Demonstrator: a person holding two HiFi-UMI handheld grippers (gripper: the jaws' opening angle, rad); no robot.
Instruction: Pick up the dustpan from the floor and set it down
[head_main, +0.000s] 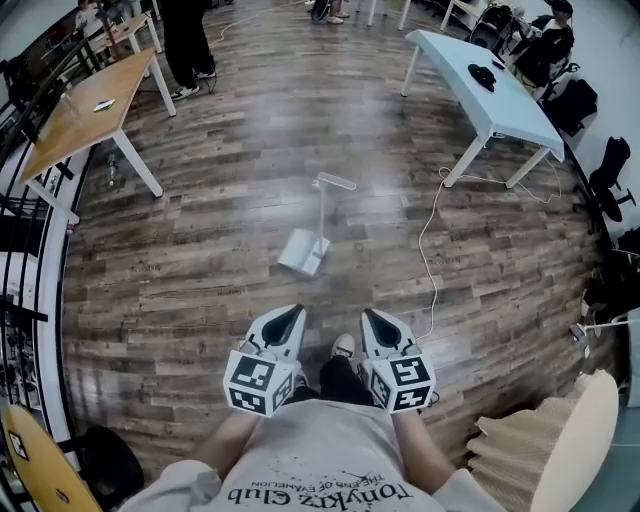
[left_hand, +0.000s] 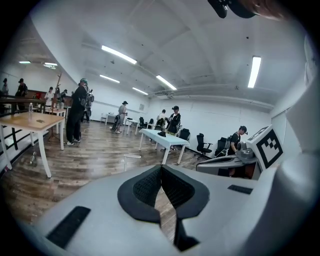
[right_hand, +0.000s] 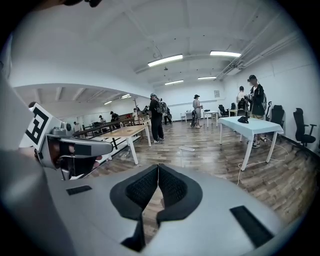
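We stand on a wide plank floor (head_main: 200, 260), with a wooden table (head_main: 70, 130) off to our left and a pale blue table (head_main: 500, 110) to our right. The dustpan (head_main: 304, 252) sits on the bare boards ahead of us, well apart from both tables. Its long handle (head_main: 321, 212) rises from the pan to a short crossbar. We judge it to be light, stiff plastic, smooth and apt to swing, so the handle near its top looks the best place to grip. The left gripper (head_main: 296, 311) and right gripper (head_main: 371, 314) hang side by side above our shoe (head_main: 343, 347), each with jaws pressed together and nothing between them. In both gripper views the dustpan is tiny and only its crossbar reads clearly. Whether the pan lies flat or tipped, we cannot tell.
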